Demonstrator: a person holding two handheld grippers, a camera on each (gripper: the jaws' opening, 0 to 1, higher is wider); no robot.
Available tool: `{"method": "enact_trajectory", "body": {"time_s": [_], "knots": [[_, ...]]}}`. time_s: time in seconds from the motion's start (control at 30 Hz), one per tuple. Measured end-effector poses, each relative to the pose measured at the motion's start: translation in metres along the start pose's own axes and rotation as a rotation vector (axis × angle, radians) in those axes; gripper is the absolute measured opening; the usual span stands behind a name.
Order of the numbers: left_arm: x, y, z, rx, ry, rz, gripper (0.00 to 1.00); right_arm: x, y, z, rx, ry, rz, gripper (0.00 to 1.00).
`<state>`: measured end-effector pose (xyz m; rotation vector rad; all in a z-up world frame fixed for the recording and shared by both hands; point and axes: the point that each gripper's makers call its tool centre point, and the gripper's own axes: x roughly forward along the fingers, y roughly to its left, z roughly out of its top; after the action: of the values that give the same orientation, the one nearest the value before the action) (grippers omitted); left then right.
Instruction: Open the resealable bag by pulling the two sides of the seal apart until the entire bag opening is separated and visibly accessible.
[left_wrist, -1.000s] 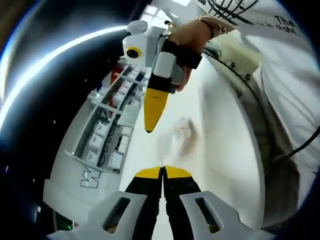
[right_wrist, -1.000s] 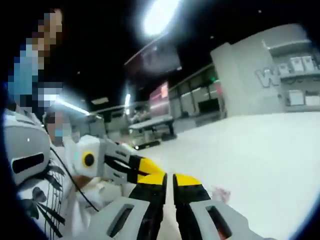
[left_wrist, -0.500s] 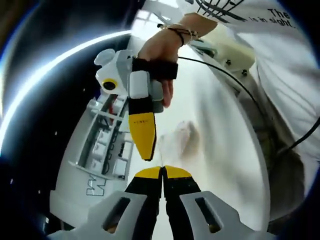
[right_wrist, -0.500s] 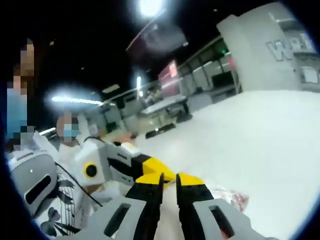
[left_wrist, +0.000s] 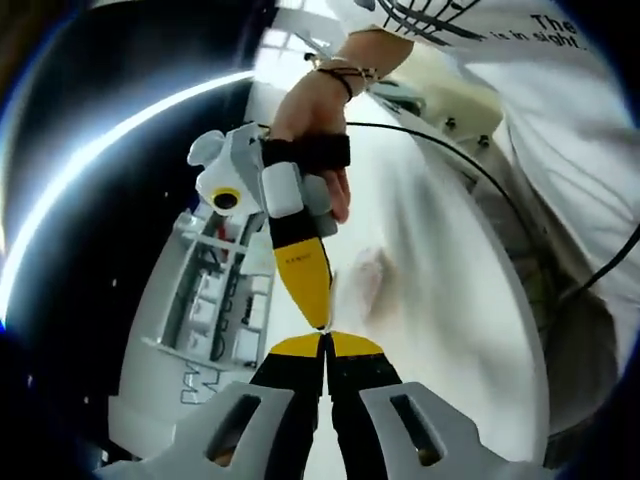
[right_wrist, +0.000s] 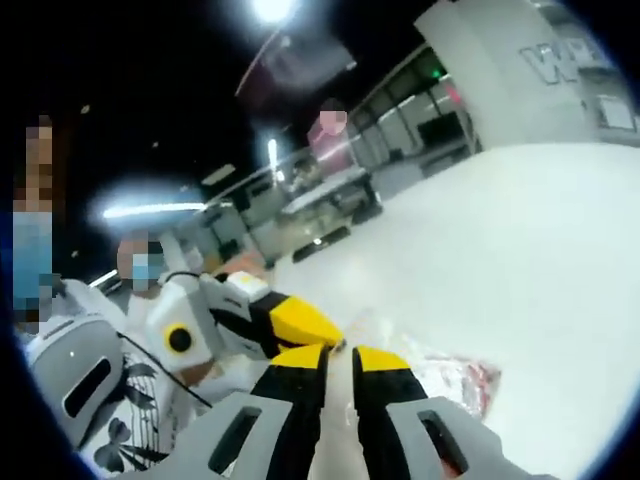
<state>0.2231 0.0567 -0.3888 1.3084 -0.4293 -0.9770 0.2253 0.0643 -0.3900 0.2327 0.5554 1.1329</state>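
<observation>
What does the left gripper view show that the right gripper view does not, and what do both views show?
Left gripper view alone: the person's hand gripping the right gripper, a bracelet on the wrist, and a white rack beside the table.

Right gripper view alone: the left gripper coming in from the left, and a distant table in the dark hall.

Both: the clear resealable bag lying on the white table, with the two grippers' tips close together.

My left gripper (left_wrist: 325, 340) sits bottom centre, jaws pressed together. My right gripper (left_wrist: 318, 318) descends from the upper left, hand (left_wrist: 312, 120) gripping it, tip nearly meeting mine.
</observation>
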Motion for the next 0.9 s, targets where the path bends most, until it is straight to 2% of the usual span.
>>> {"method": "enact_trajectory", "body": {"time_s": [0.27, 0.37, 0.47, 0.6, 0.9], "knots": [[0.0001, 0.0004, 0.0012, 0.02, -0.003, -0.01, 0.01, 0.0006, 0.0012, -0.0022, 0.035, 0.005, 0.023, 0.06], [0.0, 0.0002, 0.0008, 0.021, -0.003, -0.012, 0.01, -0.0005, -0.0011, -0.0029, 0.06, 0.002, 0.029, 0.0], [0.0004, -0.0006, 0.0006, 0.023, -0.002, -0.016, 0.01, -0.0016, -0.0047, -0.0037, 0.081, -0.003, 0.016, 0.0], [0.0014, -0.0011, 0.0012, 0.023, -0.005, -0.022, 0.01, -0.0001, 0.0007, -0.006, 0.095, -0.005, 0.026, 0.0], [-0.0003, -0.0052, -0.002, 0.017, 0.009, -0.041, 0.01, -0.0057, -0.0061, -0.0009, 0.056, -0.049, -0.044, 0.0]]}}
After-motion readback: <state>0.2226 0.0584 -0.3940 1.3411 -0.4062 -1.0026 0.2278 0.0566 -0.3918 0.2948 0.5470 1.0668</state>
